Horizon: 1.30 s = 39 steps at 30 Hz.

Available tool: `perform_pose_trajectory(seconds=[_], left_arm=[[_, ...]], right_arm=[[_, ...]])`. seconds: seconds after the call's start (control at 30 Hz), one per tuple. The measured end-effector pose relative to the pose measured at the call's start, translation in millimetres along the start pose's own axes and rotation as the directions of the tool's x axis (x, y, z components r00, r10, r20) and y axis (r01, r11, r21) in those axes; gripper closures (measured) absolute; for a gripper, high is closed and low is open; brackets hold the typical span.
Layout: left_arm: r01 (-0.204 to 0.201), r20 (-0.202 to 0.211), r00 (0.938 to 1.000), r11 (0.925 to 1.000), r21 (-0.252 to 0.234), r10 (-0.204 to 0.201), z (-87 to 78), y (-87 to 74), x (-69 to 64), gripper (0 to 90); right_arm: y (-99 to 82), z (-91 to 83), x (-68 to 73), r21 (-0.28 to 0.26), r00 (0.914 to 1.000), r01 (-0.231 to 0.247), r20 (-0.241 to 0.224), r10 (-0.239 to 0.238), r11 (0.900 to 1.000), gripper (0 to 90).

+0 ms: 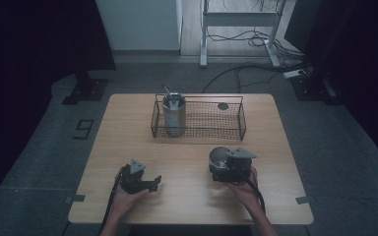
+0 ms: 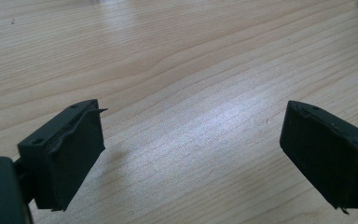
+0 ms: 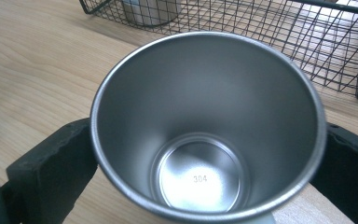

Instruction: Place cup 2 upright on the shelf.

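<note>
A bare steel cup (image 1: 218,156) stands upright on the wooden table (image 1: 128,128) at the front right, and my right gripper (image 1: 220,166) is shut on it. In the right gripper view the cup (image 3: 205,140) is empty, with "304" stamped on its bottom and a black jaw pressed against each side. My left gripper (image 1: 155,183) rests at the front left, held by a hand. Its jaws stand wide open over bare wood in the left gripper view (image 2: 191,140), with nothing between them.
A black wire basket (image 1: 241,118) sits across the far middle of the table. At its left end stands a second steel cup (image 1: 174,115) with a thin utensil (image 1: 168,90) sticking out. A small dark disc (image 1: 223,106) lies in the basket's right half.
</note>
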State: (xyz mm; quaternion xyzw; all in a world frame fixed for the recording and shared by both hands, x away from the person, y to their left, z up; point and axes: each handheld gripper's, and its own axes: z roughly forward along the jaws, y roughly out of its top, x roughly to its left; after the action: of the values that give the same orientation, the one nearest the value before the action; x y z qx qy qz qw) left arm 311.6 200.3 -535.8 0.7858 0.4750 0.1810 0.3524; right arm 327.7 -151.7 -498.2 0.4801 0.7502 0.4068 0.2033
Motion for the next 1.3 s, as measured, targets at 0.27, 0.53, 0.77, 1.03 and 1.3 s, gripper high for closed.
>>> perform_pose_trajectory(seconds=[0.27, 0.53, 0.77, 1.03, 1.3], left_arm=[[-0.003, -0.023, 0.9997, 0.9996, -0.029, 0.003, -1.3, -0.7, -0.2, 8.0], [-0.009, -0.017, 0.9998, 0.9997, -0.021, 0.008, -1.0, -1.0, -0.9, 8.0], [-0.014, -0.015, 0.9998, 0.9998, -0.013, 0.013, 0.5, -1.8, -2.3, 8.0], [-0.012, -0.015, 0.9998, 0.9999, -0.003, 0.012, 2.3, -2.9, -1.9, 8.0], [-0.005, -0.014, 0.9999, 1.0, 0.0, 0.005, 1.9, -3.0, -0.2, 8.0]], right_arm=[[-1.0, 11.3, 5.8, 0.024, 0.998, 0.039, 0.049, -0.04, 0.999, 3.0], [-4.5, 12.0, 2.0, 0.013, 0.9982, 0.047, 0.036, -0.047, 0.9988, 7.1], [-5.6, 11.0, 0.8, 0.006, 0.998, 0.057, 0.025, -0.058, 0.9983, 7.3], [-5.5, 5.7, -4.0, -0.015, 0.9993, 0.037, 0.002, -0.037, 0.9992, 7.4], [0.6, -6.0, -3.7, -0.043, 0.9991, 0.04, -0.011, -0.04, 0.9983, 7.4]])
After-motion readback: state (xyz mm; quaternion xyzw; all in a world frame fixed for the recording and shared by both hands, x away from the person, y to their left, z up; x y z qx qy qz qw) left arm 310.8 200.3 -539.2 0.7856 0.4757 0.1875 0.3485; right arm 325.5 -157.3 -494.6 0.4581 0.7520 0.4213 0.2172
